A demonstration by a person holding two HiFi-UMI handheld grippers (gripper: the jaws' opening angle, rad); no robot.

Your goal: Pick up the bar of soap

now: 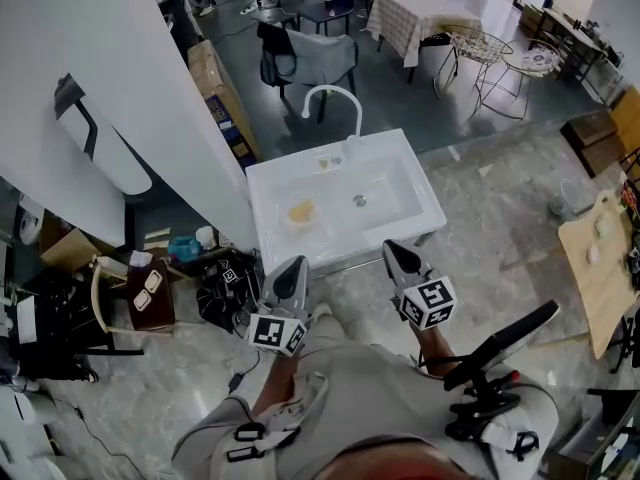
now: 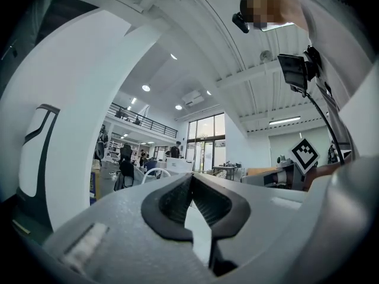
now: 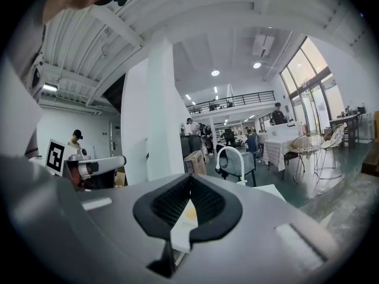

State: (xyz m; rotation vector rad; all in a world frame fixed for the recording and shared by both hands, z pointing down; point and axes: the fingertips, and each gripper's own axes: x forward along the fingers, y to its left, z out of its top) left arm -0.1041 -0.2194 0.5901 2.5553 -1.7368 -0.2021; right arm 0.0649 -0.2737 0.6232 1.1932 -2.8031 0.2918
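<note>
A yellowish bar of soap (image 1: 301,210) lies in the left part of the white sink (image 1: 410,168), below the curved white faucet (image 1: 333,95). My left gripper (image 1: 295,266) is held just short of the sink's near edge, shut with nothing in it. My right gripper (image 1: 394,252) is beside it on the right, also shut and empty. In the right gripper view the gripper (image 3: 190,180) points at the sink, and the soap (image 3: 189,213) shows through the gap below the closed tips. The left gripper view shows its jaws (image 2: 190,180) closed, with the faucet (image 2: 155,173) beyond.
A large white curved panel (image 1: 110,78) stands left of the sink. Boxes and a dark bag (image 1: 222,286) clutter the floor at the left. A small pale item (image 1: 326,162) sits on the sink ledge by the faucet. A chair (image 1: 305,60) and tables stand behind.
</note>
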